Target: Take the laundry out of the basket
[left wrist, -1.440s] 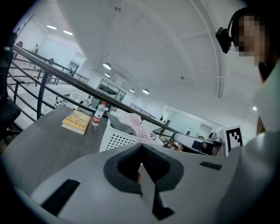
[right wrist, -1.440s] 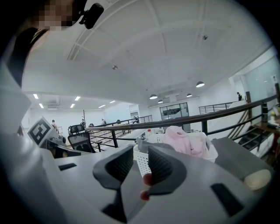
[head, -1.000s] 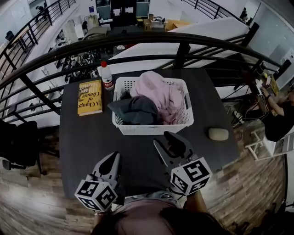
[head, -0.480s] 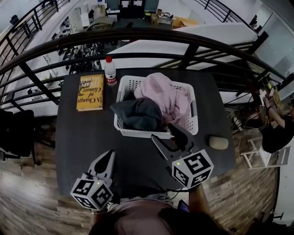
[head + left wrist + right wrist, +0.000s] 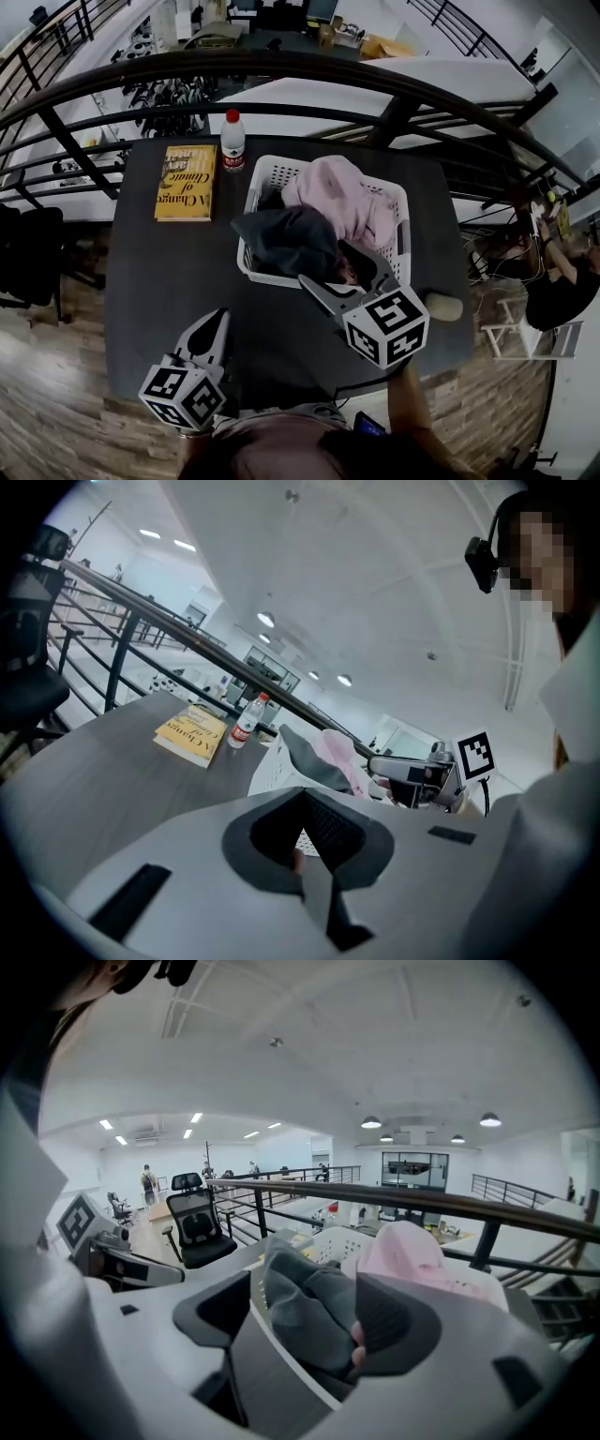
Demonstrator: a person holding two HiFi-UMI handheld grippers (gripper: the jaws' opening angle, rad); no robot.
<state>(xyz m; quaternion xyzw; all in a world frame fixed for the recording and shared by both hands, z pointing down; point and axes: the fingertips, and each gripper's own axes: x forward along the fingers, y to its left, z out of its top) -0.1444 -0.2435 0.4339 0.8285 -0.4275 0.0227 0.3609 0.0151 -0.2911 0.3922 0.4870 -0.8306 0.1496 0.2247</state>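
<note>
A white laundry basket (image 5: 259,275) stands on the dark table (image 5: 159,272), holding a pink garment (image 5: 342,192) and a dark grey garment (image 5: 286,242). My right gripper (image 5: 345,277) reaches over the basket's near rim. Its jaws have just been opening and stand wide, one on each side of the grey garment (image 5: 314,1316) without pressing it. In the right gripper view the pink garment (image 5: 403,1246) lies behind the right gripper (image 5: 305,1312). My left gripper (image 5: 217,323) hovers over the table's near left part, short of the basket, fingers together and holding nothing (image 5: 302,841).
A yellow book (image 5: 185,181) and a water bottle (image 5: 232,141) lie left of the basket. A grey oval object (image 5: 445,306) sits at the table's right edge. A dark railing (image 5: 281,70) runs behind the table. An office chair (image 5: 28,253) stands at the left.
My right gripper has moved forward to the basket's near rim and its jaws have spread wider around the grey garment. The left gripper has shifted only slightly.
</note>
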